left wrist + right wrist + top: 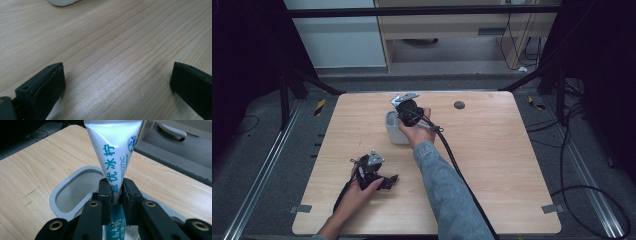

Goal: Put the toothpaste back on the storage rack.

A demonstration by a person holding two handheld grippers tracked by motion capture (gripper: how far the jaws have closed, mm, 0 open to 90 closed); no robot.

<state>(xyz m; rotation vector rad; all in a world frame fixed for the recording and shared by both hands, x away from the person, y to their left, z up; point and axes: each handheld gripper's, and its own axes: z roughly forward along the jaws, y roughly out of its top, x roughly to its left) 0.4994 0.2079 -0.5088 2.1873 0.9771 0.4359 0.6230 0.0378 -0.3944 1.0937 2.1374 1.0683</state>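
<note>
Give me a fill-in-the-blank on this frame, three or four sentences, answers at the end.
1. The right gripper is shut on a silver and teal ____.
2. The tube stands over the white ____, which rests on the wooden table.
3. The left gripper rests low over bare wood with its jaws ____.
4. Near the table's far edge lies a small dark round ____.

Missing words: tube; holder; open; disc

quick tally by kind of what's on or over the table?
Tubes: 1, the tube, clamped in the right gripper
Holders: 1, the grey holder
Grippers: 2, right, plus the left gripper, jaws apart
Dark round marks: 1, the dot
Total: 5
</note>
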